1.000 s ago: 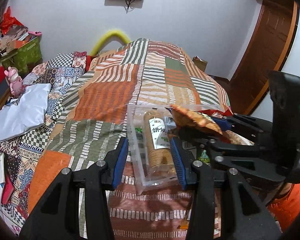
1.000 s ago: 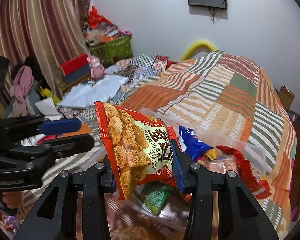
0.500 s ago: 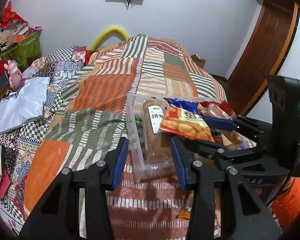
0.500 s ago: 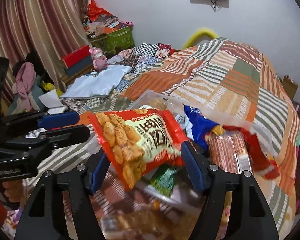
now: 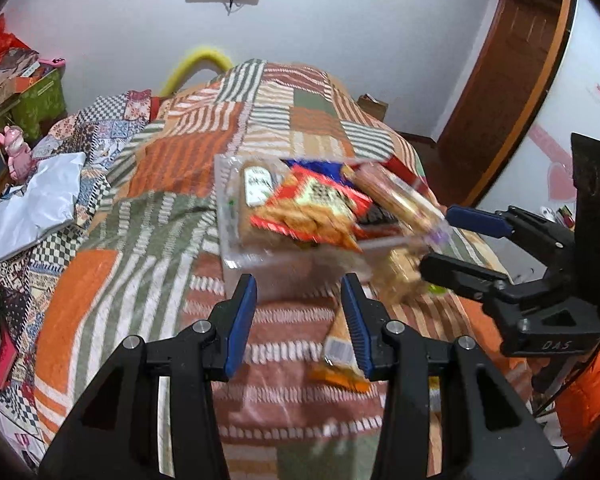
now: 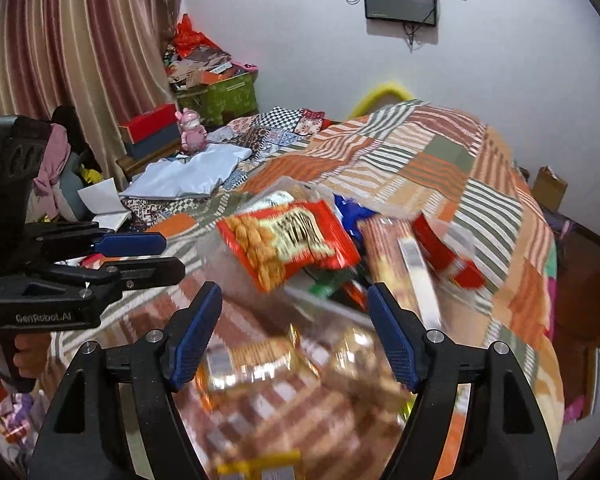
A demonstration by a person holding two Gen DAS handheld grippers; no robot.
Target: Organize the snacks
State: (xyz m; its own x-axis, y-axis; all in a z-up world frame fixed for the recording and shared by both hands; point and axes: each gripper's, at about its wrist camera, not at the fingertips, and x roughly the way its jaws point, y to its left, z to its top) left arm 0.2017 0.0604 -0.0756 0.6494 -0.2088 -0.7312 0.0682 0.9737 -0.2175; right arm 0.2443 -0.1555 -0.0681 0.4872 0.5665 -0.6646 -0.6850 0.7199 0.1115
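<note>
A clear plastic box stands on the patchwork quilt, filled with snacks. On top lies a red bag of fried snacks, flat and free. Beside it are a biscuit roll, a blue bag and a long striped packet. My right gripper hovers just short of the box; its jaws are opening, with nothing between them. My left gripper stands in front of the box with its jaws apart and empty. An orange packet lies on the quilt by its right finger.
Several blurred loose snack packets lie on the quilt under my right gripper. A white cloth, a pink toy and a green crate sit to the left. A wooden door is at right.
My right gripper opened and let go of the red bag, which dropped flat onto the snacks in the box. Both grippers drew back from the box.
</note>
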